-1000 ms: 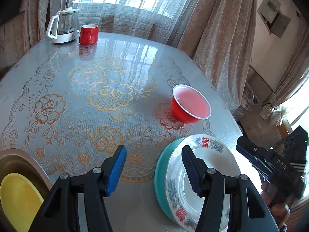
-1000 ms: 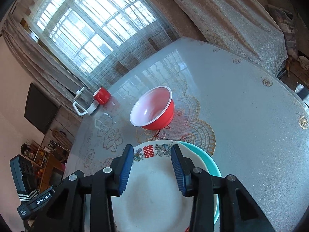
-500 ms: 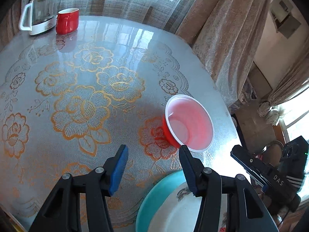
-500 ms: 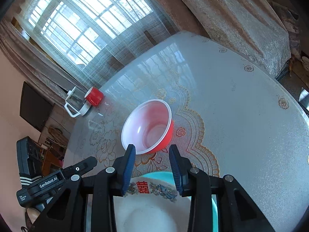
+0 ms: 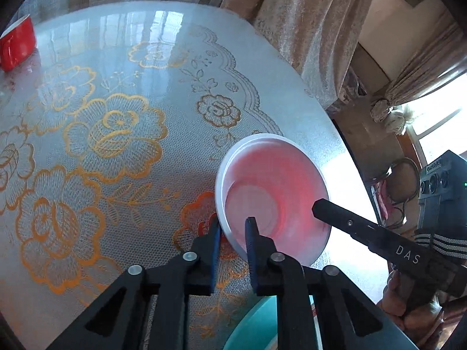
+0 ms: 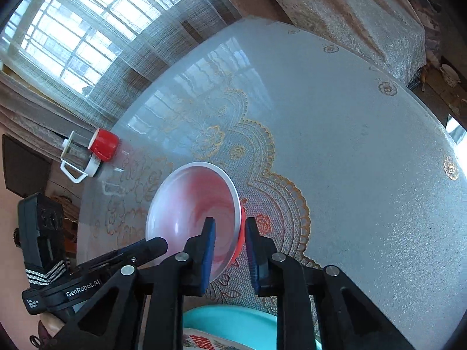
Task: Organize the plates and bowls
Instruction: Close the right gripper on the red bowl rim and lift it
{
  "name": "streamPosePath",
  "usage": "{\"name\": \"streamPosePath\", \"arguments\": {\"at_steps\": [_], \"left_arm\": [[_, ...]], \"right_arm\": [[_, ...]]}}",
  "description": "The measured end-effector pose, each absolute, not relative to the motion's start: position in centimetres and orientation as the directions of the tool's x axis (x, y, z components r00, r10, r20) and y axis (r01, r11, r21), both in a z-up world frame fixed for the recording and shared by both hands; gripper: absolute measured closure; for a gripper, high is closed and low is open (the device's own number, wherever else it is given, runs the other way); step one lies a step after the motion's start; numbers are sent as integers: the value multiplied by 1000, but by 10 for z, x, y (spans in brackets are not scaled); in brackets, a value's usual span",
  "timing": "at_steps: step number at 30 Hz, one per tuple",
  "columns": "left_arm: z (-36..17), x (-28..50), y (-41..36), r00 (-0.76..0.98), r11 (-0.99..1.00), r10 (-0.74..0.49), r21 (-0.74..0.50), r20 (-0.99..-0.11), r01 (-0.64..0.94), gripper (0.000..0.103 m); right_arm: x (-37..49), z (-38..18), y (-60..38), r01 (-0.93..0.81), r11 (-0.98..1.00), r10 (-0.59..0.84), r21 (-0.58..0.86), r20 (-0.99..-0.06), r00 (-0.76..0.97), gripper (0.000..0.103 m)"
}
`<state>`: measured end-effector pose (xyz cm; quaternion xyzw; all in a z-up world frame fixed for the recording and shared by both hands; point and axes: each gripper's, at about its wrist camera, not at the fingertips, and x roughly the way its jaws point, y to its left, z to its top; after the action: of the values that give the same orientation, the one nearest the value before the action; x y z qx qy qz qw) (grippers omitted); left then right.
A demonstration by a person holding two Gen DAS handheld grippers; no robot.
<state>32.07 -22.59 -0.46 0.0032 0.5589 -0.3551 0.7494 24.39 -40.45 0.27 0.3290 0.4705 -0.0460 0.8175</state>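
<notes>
Left wrist view: my left gripper (image 5: 232,232) straddles the near-left rim of the red bowl (image 5: 274,201), one pad outside the wall, one inside. The gap looks narrow, about rim-wide, so I judge it is grasping the bowl, though I cannot see firm contact on both pads. The bowl sits on the lace-patterned table (image 5: 116,134), near its right edge, and holds nothing. The right gripper (image 5: 362,230) reaches in from the right over the bowl's far side. A teal plate (image 5: 251,326) shows below the fingers, just beside the bowl. A red mug (image 5: 17,43) stands far off at the left.

Right wrist view: my right gripper (image 6: 228,240) brackets the bowl's (image 6: 189,204) right rim the same way, inner pad in the hollow, outer pad against the red wall. It looks clenched on the rim. I take the two-sided hold as a way to lift the bowl level. Below, the teal plate (image 6: 233,318) carries a white patterned plate (image 6: 204,341); I judge that stack is where the bowl goes. The mug (image 6: 103,143) and a kettle (image 6: 76,157) stand together by the window.
</notes>
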Motion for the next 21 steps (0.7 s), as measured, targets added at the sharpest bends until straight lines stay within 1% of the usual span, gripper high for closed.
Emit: {"name": "streamPosePath", "arguments": {"at_steps": [2, 4, 6, 11, 15, 21], "left_arm": [[-4, 314, -219, 135, 760, -528, -395, -839, 517, 88], [-4, 306, -205, 157, 786, -509, -383, -847, 485, 88], [1, 294, -186, 204, 817, -478, -347, -854, 460, 88], [19, 266, -131, 290, 892, -354, -228, -889, 389, 87], [26, 258, -89, 341, 926, -314, -206, -886, 316, 87], [13, 254, -50, 343, 941, -293, -206, -893, 268, 87]], "right_arm": [[241, 4, -397, 369, 806, 202, 463, -800, 564, 91], [238, 4, -393, 352, 793, 241, 497, -787, 568, 91], [238, 9, -382, 304, 805, 277, 509, -776, 567, 91], [258, 23, -327, 183, 856, 346, 484, -798, 493, 91], [270, 24, -282, 100, 889, 360, 447, -818, 449, 91], [277, 11, -249, 54, 883, 412, 466, -825, 386, 86]]}}
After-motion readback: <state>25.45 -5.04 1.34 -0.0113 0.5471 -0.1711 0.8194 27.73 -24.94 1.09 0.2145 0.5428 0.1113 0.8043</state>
